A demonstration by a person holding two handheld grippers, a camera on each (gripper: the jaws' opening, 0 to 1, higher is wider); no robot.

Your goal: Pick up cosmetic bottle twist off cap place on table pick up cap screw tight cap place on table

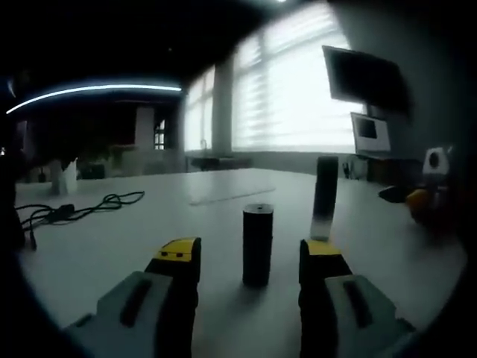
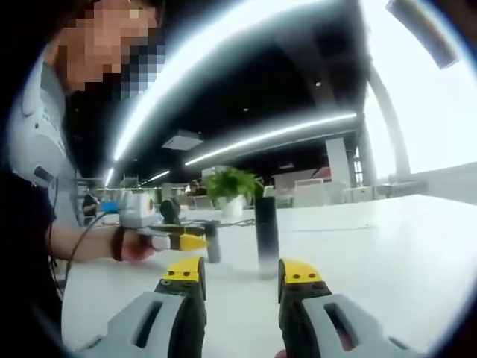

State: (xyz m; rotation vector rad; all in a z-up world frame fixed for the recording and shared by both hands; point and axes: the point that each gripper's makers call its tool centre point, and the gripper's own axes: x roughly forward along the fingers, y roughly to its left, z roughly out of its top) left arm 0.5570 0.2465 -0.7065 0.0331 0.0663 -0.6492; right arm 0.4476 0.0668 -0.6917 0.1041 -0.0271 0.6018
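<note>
A short dark cylinder, the cap (image 1: 258,245), stands upright on the white table (image 1: 134,253). It sits in the gap of my left gripper (image 1: 250,257), whose jaws are open with clear space on both sides of it. The taller cosmetic bottle (image 1: 325,198), dark above and pale at its base, stands farther back to the right. In the right gripper view that bottle (image 2: 266,235) is upright just beyond my open right gripper (image 2: 240,272), which holds nothing. A hand holds the left gripper (image 2: 186,241) at the left, its yellow tip beside the cap (image 2: 213,242).
A black cable (image 1: 74,209) trails over the table's left side. A yellow and black object (image 1: 417,200) lies at the right edge, below wall screens (image 1: 365,78). A person (image 2: 37,194) stands at the left; a potted plant (image 2: 232,186) sits far back.
</note>
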